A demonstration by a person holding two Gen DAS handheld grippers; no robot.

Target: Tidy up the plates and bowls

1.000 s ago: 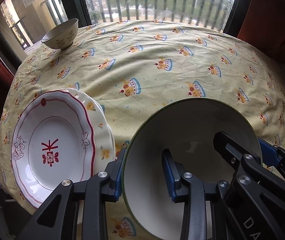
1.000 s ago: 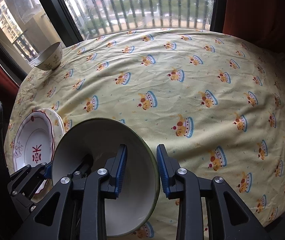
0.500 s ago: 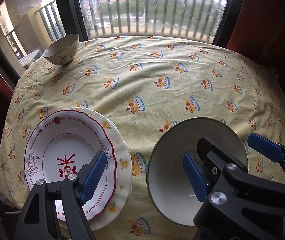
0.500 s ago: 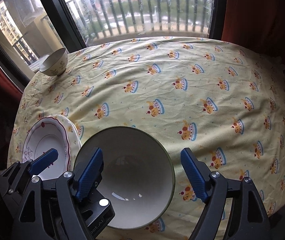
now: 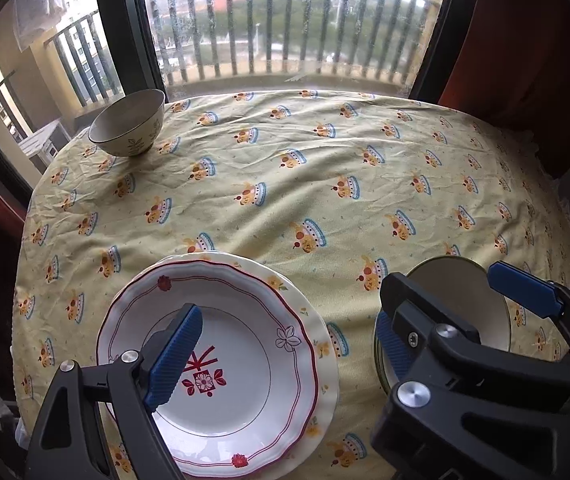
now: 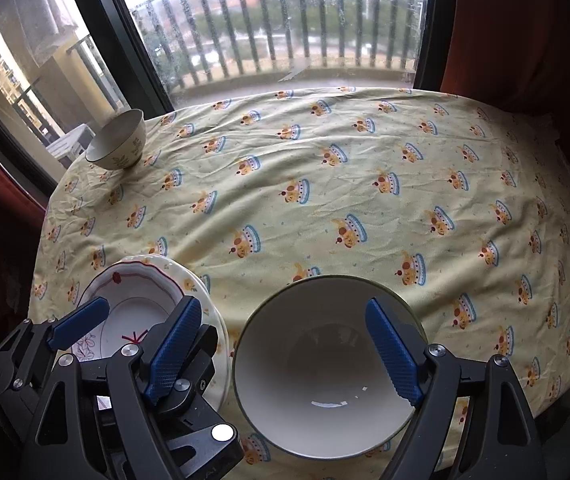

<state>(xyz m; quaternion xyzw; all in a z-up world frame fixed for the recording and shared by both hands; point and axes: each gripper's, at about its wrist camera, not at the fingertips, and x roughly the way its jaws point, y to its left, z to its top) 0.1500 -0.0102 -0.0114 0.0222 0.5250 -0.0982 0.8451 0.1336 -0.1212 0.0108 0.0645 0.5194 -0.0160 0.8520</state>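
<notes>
A large white bowl with a green rim sits on the tablecloth at the near edge; in the left wrist view the right gripper partly hides it. My right gripper is open above it, holding nothing. A red-trimmed white plate lies stacked on a cream flowered plate at the near left, also seen in the right wrist view. My left gripper is open above the plates; only its left finger shows. A small leaf-patterned bowl stands far left.
A yellow tablecloth with crown prints covers the round table. A window with a balcony railing lies behind it. A red curtain hangs at the far right. The table edge drops off at the left and right.
Both grippers opened, let go of the large bowl's rim and pulled back and up. The left gripper shifted left over the plates. The bowl stays on the cloth.
</notes>
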